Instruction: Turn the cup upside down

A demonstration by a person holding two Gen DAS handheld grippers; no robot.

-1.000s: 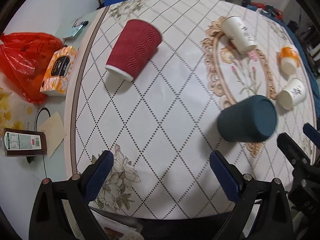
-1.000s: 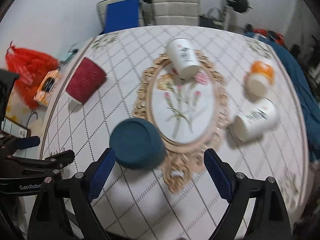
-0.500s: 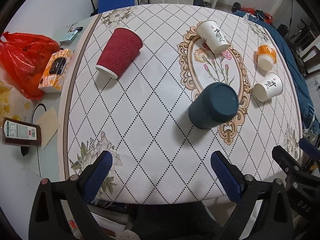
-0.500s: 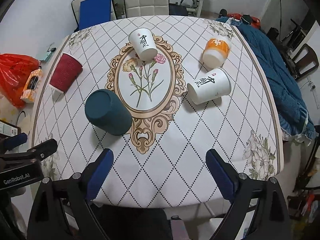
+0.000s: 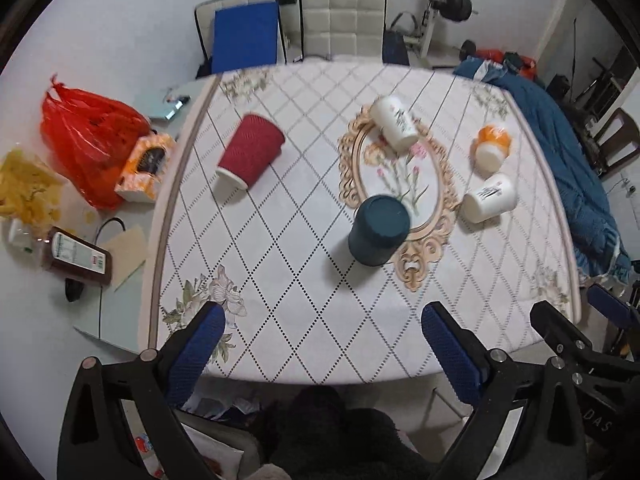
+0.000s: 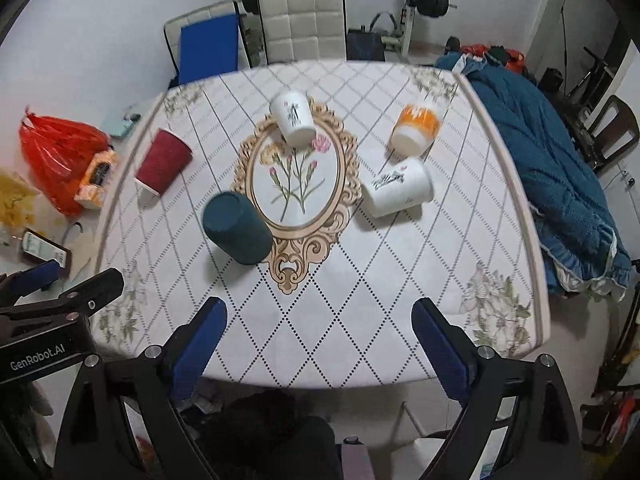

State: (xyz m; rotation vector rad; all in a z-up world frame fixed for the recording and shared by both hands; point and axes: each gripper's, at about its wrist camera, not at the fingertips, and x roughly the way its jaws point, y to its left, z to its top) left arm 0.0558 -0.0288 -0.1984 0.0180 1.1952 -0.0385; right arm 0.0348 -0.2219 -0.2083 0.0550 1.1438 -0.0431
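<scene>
A dark teal cup (image 5: 379,229) stands upside down near the table's front middle, its flat base up; it also shows in the right wrist view (image 6: 236,227). A red ribbed cup (image 5: 250,150) lies on its side at the left. Two white cups (image 5: 393,122) (image 5: 489,198) and an orange cup (image 5: 491,146) lie on their sides to the right. My left gripper (image 5: 324,344) is open and empty, high above the table's front edge. My right gripper (image 6: 320,340) is open and empty, likewise pulled back.
The table (image 6: 400,280) has a quilted cloth with an oval flower print. A red plastic bag (image 5: 86,136), a tissue box (image 5: 146,168) and a bottle (image 5: 78,256) lie on the floor to the left. Chairs (image 6: 302,26) stand behind, and a blue blanket (image 6: 552,172) at the right.
Both grippers have pulled back and up from the table, so the cups look smaller and farther. The teal cup stays upside down where it was.
</scene>
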